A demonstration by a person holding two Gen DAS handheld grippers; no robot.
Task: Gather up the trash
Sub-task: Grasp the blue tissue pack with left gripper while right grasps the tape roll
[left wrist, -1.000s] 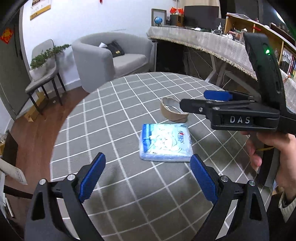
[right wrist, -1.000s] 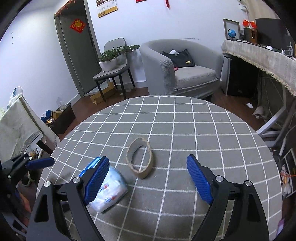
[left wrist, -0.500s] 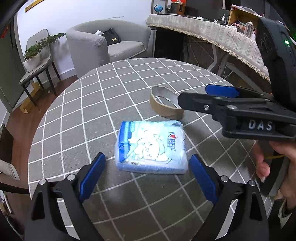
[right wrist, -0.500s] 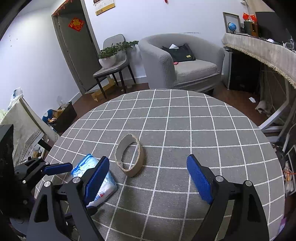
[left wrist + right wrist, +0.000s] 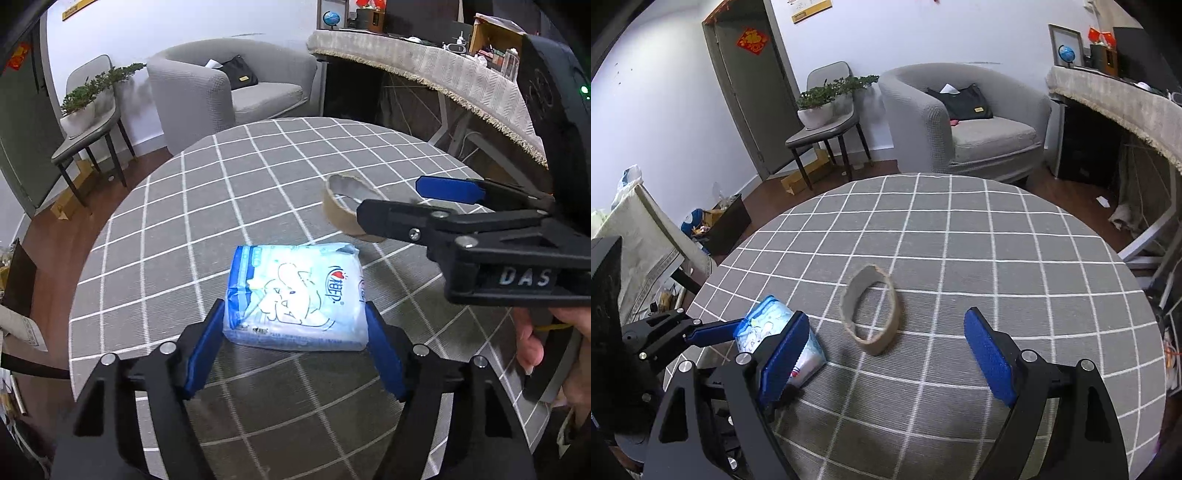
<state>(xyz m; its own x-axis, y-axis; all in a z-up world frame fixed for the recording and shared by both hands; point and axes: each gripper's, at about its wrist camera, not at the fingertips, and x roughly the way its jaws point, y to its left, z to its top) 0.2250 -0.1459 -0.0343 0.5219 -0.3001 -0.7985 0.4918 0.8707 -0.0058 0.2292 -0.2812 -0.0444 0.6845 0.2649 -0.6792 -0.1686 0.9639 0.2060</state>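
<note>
In the left wrist view, a soft blue-and-white tissue packet [image 5: 295,295] in glossy printed film is seen lying flat on the round surface [image 5: 155,243], which is covered in grey cloth with a white grid. The left gripper [image 5: 293,347] is closed in on the packet's near end, a blue ribbed pad touching each side. A flattened brown cardboard tape ring [image 5: 345,210] lies just beyond the packet, partly hidden behind the right gripper [image 5: 402,205], which is held open above the surface. In the right wrist view, the tape ring [image 5: 870,314] lies ahead, between the widely parted pads of the right gripper [image 5: 886,354], which holds nothing. The tissue packet [image 5: 775,332] is seen to the left, held by the left gripper [image 5: 713,334].
</note>
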